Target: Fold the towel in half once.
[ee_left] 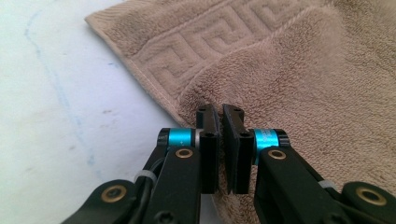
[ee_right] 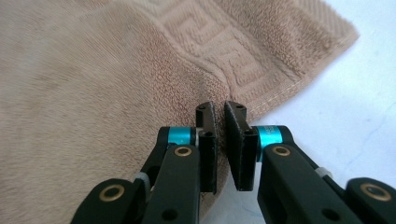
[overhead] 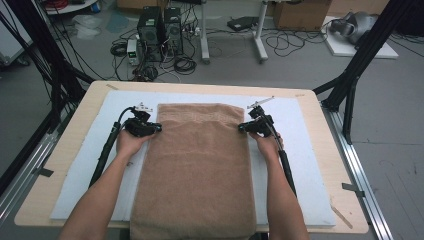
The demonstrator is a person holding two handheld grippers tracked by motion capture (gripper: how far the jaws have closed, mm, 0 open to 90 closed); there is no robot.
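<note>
Slippage is the chief risk. On the left, the left gripper has its jaws nearly closed on the left edge of the brown towel, which lies flat along the middle of the white mat on the desk, its near end hanging over the front. The bite looks shallow, just inside the hem, so a lift could pull it free. On the right, the right gripper pinches the opposite edge likewise; uneven lifting would skew any fold.
</note>
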